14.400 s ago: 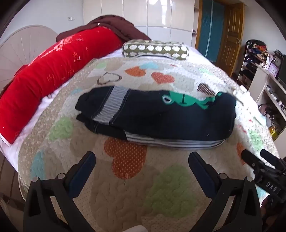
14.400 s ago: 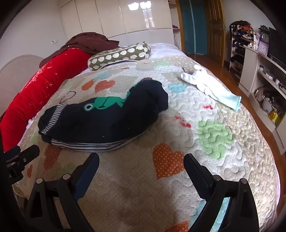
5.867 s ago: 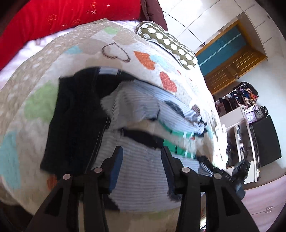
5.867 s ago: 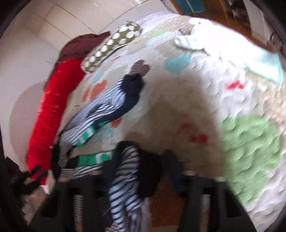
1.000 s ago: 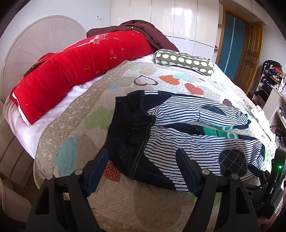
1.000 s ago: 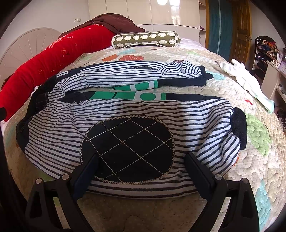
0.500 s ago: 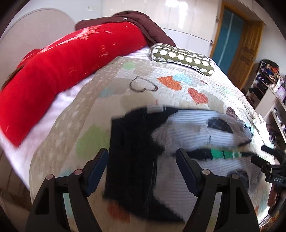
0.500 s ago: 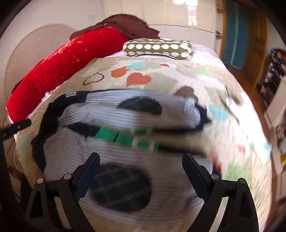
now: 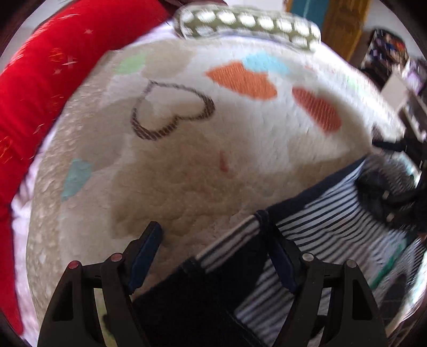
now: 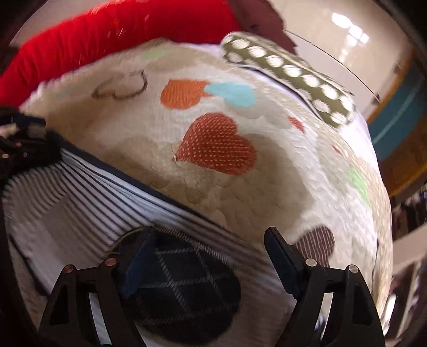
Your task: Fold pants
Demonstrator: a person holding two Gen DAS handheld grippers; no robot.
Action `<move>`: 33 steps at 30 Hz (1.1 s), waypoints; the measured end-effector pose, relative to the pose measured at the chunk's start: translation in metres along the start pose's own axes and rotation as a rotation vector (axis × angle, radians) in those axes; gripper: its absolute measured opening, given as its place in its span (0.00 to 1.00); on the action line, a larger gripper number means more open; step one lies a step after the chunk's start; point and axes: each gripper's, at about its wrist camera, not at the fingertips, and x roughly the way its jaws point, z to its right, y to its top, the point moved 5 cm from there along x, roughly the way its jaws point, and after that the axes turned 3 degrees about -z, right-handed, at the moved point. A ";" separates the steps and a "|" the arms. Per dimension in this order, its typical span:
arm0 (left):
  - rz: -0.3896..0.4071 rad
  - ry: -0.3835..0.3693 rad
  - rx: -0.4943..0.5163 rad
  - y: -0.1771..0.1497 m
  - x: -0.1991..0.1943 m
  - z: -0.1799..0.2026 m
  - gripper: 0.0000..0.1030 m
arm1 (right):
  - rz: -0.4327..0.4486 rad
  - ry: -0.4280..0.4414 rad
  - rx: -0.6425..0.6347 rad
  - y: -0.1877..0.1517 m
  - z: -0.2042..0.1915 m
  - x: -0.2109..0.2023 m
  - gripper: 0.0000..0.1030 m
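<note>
The pants [image 9: 320,219] lie spread on the quilt, navy-and-white striped with a dark waistband. My left gripper [image 9: 212,232] hovers open over the far corner of the waistband [image 9: 229,245], which shows between its fingers without the pads pressing on it. My right gripper [image 10: 209,235] hangs over the far leg [image 10: 80,202]. Its jaws are closing, and the dark quilted knee patch [image 10: 186,288] lies between and below them, not gripped. Each gripper appears as a dark shape at the edge of the other's view, the right gripper [image 9: 395,192] and the left gripper [image 10: 24,144].
The cream quilt [image 9: 186,160] with coloured hearts stretches beyond the pants. A long red pillow [image 9: 32,88] runs along the left side. At the head lies a green dotted bolster [image 9: 248,24]. A maroon garment [image 10: 264,21] sits behind it. Shelves [image 9: 400,66] stand at the right.
Both grippers have swept across the pants to their far edge and tipped downward. The left now sits over the waistband corner, the right over the far leg's patch, with its jaws slightly narrower.
</note>
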 end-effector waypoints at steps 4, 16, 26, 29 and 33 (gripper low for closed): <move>0.024 -0.100 -0.017 0.000 -0.006 0.007 0.05 | -0.030 0.201 0.091 0.008 0.004 0.012 0.25; 0.310 0.023 0.046 -0.058 -0.130 0.049 0.05 | 0.140 0.213 0.231 -0.027 -0.009 -0.087 0.04; 0.319 0.045 -0.062 -0.183 -0.132 0.062 0.10 | 0.162 0.235 0.269 -0.152 -0.095 -0.142 0.04; 0.224 0.045 -0.093 -0.204 -0.108 0.052 0.12 | 0.120 0.224 0.277 -0.185 -0.121 -0.130 0.09; 0.246 0.040 -0.110 -0.224 -0.127 0.048 0.23 | 0.163 0.247 0.380 -0.210 -0.126 -0.142 0.15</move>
